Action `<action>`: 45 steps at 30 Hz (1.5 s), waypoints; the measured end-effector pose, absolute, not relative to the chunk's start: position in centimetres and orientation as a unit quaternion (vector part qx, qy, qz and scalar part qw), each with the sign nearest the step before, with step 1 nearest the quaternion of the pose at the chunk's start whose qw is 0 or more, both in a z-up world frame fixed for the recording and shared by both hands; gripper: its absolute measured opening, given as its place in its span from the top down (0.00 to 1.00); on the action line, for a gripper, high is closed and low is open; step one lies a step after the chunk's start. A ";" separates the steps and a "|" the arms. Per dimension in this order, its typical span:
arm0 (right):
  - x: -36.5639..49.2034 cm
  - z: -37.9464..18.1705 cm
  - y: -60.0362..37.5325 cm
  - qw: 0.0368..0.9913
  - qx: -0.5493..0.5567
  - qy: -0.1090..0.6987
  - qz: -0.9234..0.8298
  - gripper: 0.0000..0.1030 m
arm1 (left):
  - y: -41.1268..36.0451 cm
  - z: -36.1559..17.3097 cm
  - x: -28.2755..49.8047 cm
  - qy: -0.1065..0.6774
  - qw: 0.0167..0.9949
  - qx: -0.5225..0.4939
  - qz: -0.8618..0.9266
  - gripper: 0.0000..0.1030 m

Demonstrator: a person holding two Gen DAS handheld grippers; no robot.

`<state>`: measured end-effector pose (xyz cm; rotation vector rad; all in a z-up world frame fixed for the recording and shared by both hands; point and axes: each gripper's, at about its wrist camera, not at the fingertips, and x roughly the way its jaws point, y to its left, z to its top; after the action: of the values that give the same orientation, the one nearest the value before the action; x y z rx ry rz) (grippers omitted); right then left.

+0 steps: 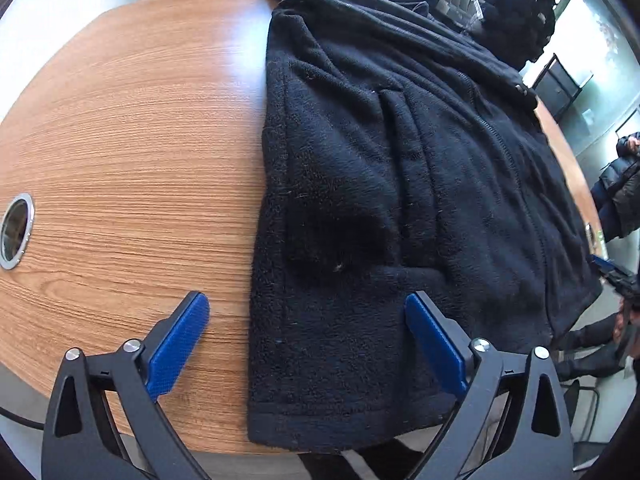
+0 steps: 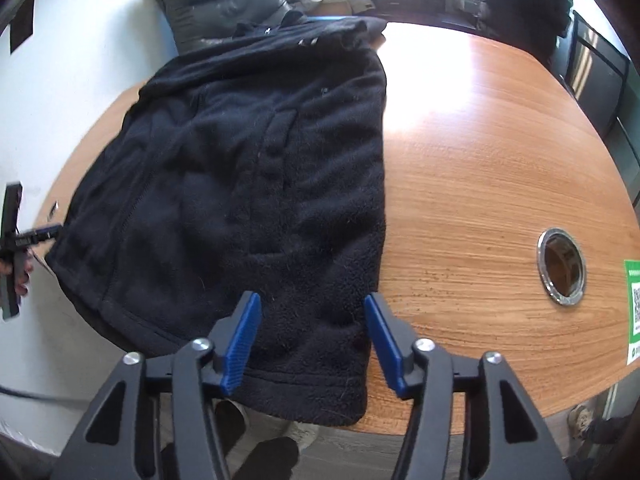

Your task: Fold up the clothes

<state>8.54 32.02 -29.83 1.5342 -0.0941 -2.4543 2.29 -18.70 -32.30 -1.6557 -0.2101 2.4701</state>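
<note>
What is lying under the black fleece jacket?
The black fleece jacket lies flat on a wooden table, which shows bare around it. Its hem hangs a little over the near edge. Whether anything else lies under the jacket cannot be seen; the cloth covers that.

Black fleece jacket (image 1: 400, 184) on wood-grain orange-brown table (image 1: 132, 152); blue-padded left claw (image 1: 306, 316).

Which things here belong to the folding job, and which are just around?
For the job: black fleece jacket, left gripper, right gripper, wooden table.

Just around: cable hole, green sticker, office chair, bystander.
</note>
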 end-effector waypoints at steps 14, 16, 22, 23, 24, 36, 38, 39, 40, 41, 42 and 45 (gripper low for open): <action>10.1 -31.2 33.2 0.124 0.537 -0.046 -0.833 0.70 | -21.1 -32.0 2.9 -0.151 0.115 -0.568 0.801 0.87; 10.1 -31.2 33.1 0.134 0.536 -0.053 -0.831 0.85 | -21.4 -32.0 3.1 -0.161 0.118 -0.573 0.795 0.88; 10.9 -29.4 32.9 0.160 0.513 -0.067 -0.841 0.91 | -22.4 -32.1 3.8 -0.187 0.129 -0.577 0.785 0.91; 11.2 -28.9 32.9 0.163 0.510 -0.071 -0.841 0.91 | -22.3 -31.9 4.0 -0.194 0.130 -0.576 0.783 0.91; 11.4 -28.5 32.8 0.166 0.511 -0.073 -0.840 0.91 | -22.4 -31.6 4.2 -0.199 0.131 -0.578 0.781 0.91; 12.5 -17.6 32.0 0.244 0.462 -0.114 -0.845 0.92 | -22.6 -24.3 5.5 -0.315 0.172 -0.563 0.745 0.92; 11.4 -15.7 32.0 0.260 0.448 -0.116 -0.847 0.92 | -22.3 -22.6 4.4 -0.337 0.179 -0.550 0.743 0.92; 10.8 -14.8 31.7 0.266 0.442 -0.111 -0.849 0.92 | -22.1 -21.8 3.9 -0.347 0.182 -0.544 0.742 0.92; 10.2 -13.9 31.4 0.273 0.435 -0.107 -0.851 0.92 | -22.0 -21.0 3.3 -0.362 0.184 -0.535 0.741 0.92; 9.6 -13.0 31.1 0.279 0.429 -0.103 -0.853 0.92 | -22.0 -20.1 2.7 -0.377 0.186 -0.525 0.740 0.92; 9.0 -12.2 30.9 0.285 0.422 -0.101 -0.855 0.92 | -21.9 -19.3 1.9 -0.380 0.189 -0.521 0.741 0.92; 7.0 -9.7 29.9 0.301 0.404 -0.094 -0.859 0.92 | -21.3 -16.7 -0.7 -0.385 0.196 -0.509 0.745 0.92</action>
<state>6.99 29.93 -9.73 1.0729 -0.2493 -2.2786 -0.65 -21.27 -16.73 -1.4264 -1.0773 2.0866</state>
